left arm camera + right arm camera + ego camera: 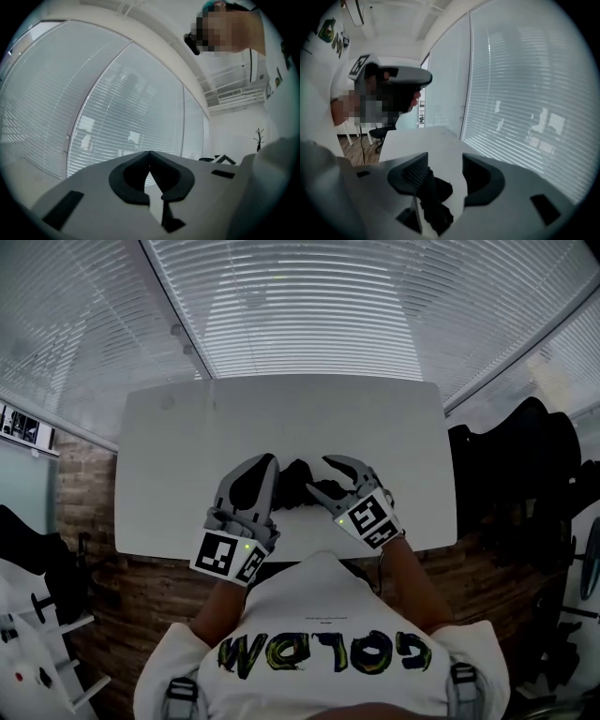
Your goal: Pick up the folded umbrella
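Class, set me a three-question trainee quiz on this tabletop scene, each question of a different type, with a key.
1. True or false: the fingers of the left gripper are together.
2. What lies between the fingers of the right gripper? A) black folded umbrella B) a cup C) nothing
3. Fill in: the umbrella rests on the white ____.
Key: 1 true; 2 A; 3 table.
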